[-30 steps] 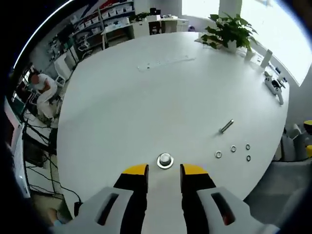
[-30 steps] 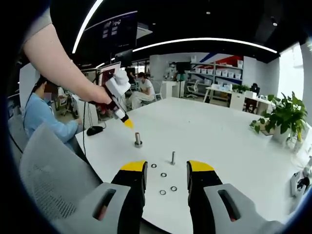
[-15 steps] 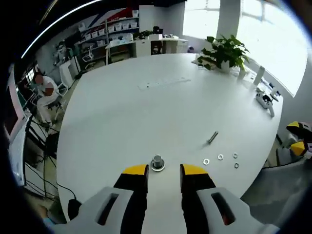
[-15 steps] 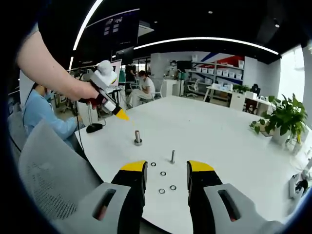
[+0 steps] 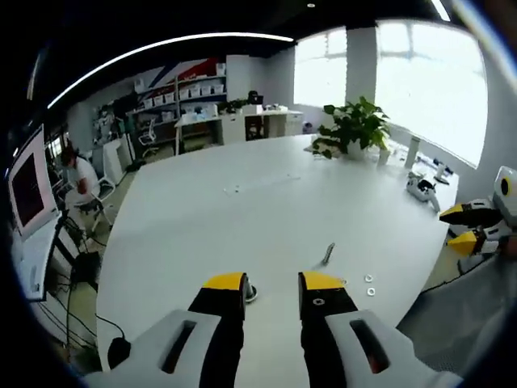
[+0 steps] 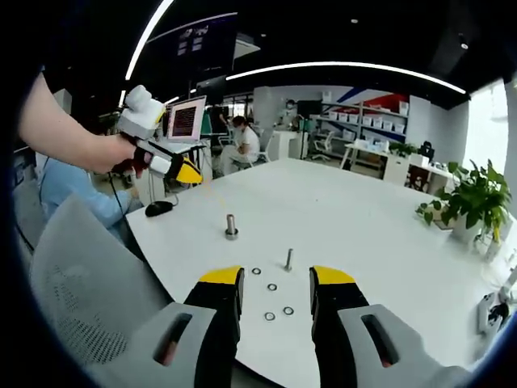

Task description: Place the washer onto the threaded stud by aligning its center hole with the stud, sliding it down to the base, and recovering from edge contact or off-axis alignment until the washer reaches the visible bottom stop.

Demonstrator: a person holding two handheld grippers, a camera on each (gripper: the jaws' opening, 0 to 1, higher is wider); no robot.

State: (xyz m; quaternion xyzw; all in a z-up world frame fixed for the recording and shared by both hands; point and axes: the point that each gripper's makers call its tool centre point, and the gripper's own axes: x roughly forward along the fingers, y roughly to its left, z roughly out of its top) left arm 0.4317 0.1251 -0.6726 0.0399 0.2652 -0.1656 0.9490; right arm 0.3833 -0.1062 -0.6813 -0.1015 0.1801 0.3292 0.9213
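Nothing is done yet: both the left gripper (image 5: pixel 271 281) and right gripper (image 6: pixel 276 277) are apart and empty, the washers (image 6: pixel 272 287) lie loose on the desk (image 6: pixel 347 218), well apart from the upright stud (image 6: pixel 231 226).

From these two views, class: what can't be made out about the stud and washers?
- Stud, left gripper view: mostly hidden behind that hand-held gripper's jaw.
- Washers, right gripper view: too small to judge hole size.
- Stud's threads, right gripper view: too small to see.
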